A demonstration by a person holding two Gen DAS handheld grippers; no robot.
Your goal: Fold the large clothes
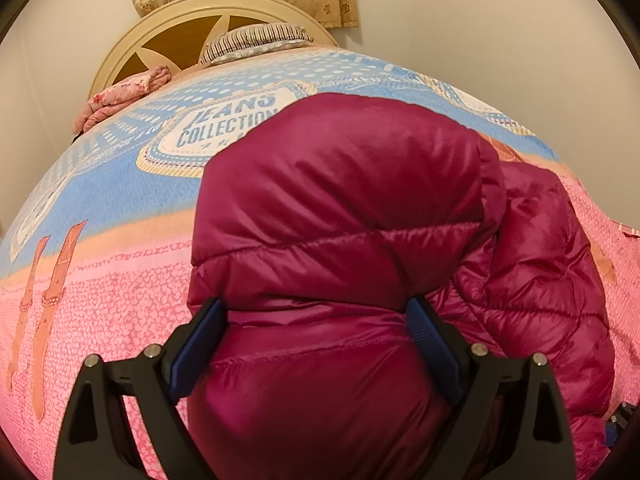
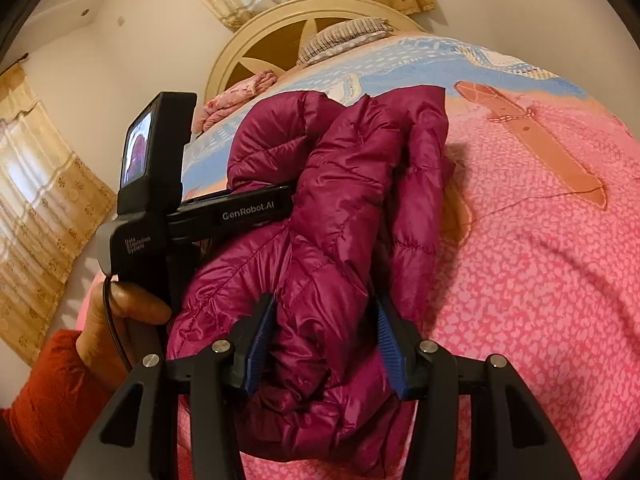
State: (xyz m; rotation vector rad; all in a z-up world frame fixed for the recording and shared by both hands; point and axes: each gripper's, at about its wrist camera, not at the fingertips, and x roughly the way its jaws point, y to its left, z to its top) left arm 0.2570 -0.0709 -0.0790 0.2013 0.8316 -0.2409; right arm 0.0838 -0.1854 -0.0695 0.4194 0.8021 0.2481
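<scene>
A magenta puffer jacket (image 1: 340, 200) lies bunched on the bed, partly folded over itself. My left gripper (image 1: 316, 320) straddles a thick fold of it, and both blue pads (image 1: 200, 328) press into the fabric. In the right wrist view the jacket (image 2: 360, 184) drapes over the left gripper's fingers, hiding them; its camera housing (image 2: 152, 148) and a hand (image 2: 120, 312) on the grip show. My right gripper (image 2: 324, 316) stands partly open around a jacket roll. Its left pad touches the fabric, and a dark gap shows beside its right pad (image 2: 388, 344).
The pink and blue bed cover (image 1: 100, 280) spreads left of the jacket and, in the right wrist view, to its right (image 2: 540, 280). A striped pillow (image 1: 256, 40), a folded pink blanket (image 1: 120, 96) and the round headboard (image 1: 180, 16) are at the far end. An orange sleeve (image 2: 52, 392) is at lower left.
</scene>
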